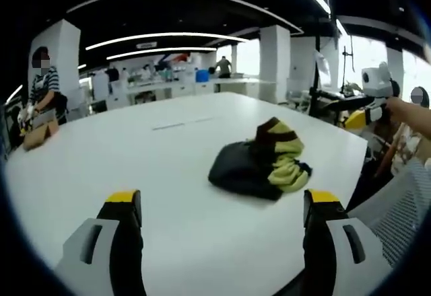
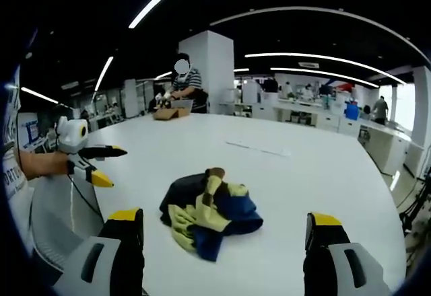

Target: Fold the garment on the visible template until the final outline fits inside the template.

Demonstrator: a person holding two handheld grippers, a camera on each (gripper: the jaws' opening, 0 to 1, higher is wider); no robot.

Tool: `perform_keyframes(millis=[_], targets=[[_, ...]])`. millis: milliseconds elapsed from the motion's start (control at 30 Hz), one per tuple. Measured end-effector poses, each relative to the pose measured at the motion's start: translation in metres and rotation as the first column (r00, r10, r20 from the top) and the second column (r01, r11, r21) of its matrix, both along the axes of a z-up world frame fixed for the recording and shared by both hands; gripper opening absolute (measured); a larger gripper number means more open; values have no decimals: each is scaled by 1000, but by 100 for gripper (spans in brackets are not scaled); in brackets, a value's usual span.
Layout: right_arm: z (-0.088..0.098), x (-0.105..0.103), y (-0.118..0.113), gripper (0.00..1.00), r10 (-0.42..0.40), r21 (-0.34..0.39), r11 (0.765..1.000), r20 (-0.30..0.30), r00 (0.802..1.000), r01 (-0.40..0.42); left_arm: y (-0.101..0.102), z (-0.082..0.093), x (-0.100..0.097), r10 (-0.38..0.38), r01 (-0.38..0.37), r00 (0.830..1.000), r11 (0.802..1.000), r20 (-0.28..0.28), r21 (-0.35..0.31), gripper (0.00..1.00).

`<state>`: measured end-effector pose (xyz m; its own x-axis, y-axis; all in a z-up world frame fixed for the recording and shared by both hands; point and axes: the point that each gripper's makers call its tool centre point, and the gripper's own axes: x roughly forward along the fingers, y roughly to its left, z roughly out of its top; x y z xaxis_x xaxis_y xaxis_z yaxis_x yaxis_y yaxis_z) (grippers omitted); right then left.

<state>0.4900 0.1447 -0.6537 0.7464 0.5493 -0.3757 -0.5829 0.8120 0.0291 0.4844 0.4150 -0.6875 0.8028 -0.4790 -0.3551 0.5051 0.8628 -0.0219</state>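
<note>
A crumpled garment [image 1: 259, 160], dark navy with yellow-green and brown parts, lies in a loose heap on a large white table [image 1: 168, 175]. In the left gripper view it sits ahead of the left gripper [image 1: 222, 205], a little toward that gripper's right jaw, and well clear of both yellow-tipped jaws, which stand wide apart with nothing between them. In the right gripper view the same garment [image 2: 209, 212] shows more blue and lies ahead of the right gripper [image 2: 222, 222], nearer its left jaw than its right, again not touched. That gripper's jaws are likewise spread wide and empty.

Each gripper also appears in the other's view, held out beside the table's edge by a bare forearm: the right one at the right of the left gripper view [image 1: 367, 107], the left one at the left of the right gripper view [image 2: 91, 161], its two yellow-tipped fingers parted.

A faint line [image 2: 259, 149] on the table beyond the garment may be a marking, though it is too thin to tell. At the table's far end a person in a striped top [image 2: 185, 87] stands over a brown cardboard box [image 2: 168, 113].
</note>
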Motion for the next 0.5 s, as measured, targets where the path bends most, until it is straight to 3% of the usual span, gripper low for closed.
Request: perform_keyframes(millis=[267,500], targets=[[6,2,-8,98,8,22,1000,-1,1000,-8,1,7,1,15,-15,1000,999,-9,-30,96],[14,2,-11,93,12,53,999,8,1000,-13,-2,19,2,14,-14,1000,1000,-2,-16,93]])
